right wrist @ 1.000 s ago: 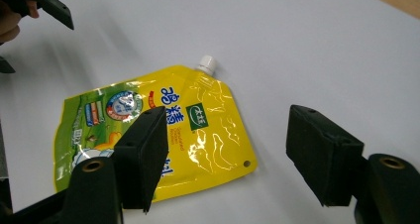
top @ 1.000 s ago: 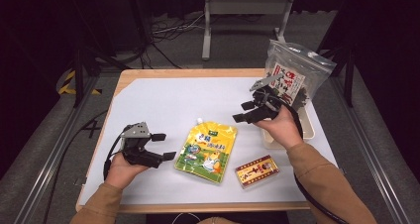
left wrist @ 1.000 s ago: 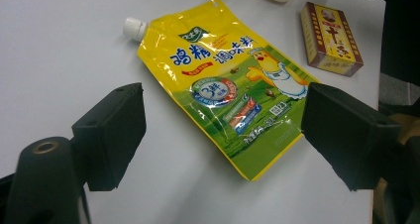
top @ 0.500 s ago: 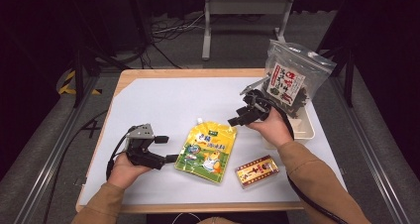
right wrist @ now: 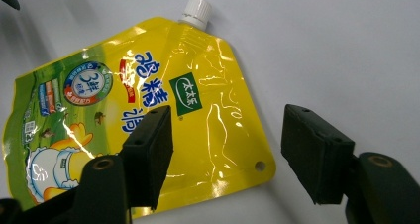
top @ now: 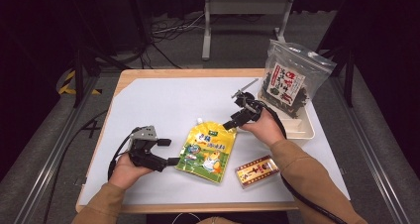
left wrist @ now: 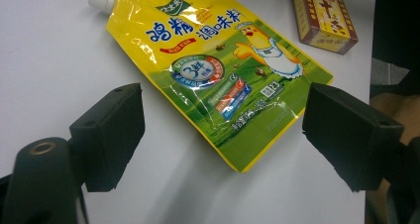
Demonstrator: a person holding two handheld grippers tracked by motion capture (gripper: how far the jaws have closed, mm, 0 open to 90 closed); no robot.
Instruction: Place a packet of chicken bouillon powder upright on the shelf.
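Lying flat on the white desk [top: 163, 105], the yellow spouted pouch [top: 207, 149] sits between the two hands, its white cap [top: 199, 121] pointing away from the person. The right claw [top: 234, 122] hangs just above the pouch's upper right corner, near the cap; in the right gripper view its jaws stand apart on either side of that corner (the one with the small punched hole), with the pads clear of the foil. Those jaws have just been closing, with the corner of the pouch between them but not gripped. The left claw [top: 168, 152] rests low on the desk just beside the pouch's left edge, its jaws wide and holding nothing; in the left gripper view the pouch's lower corner lies ahead of them. A small red and gold box [top: 256, 171] lies near the pouch's lower right. Behind the right hand, a clear bag of dark dried food [top: 287, 80] stands upright in a white tray [top: 308, 131] at the desk's right edge.
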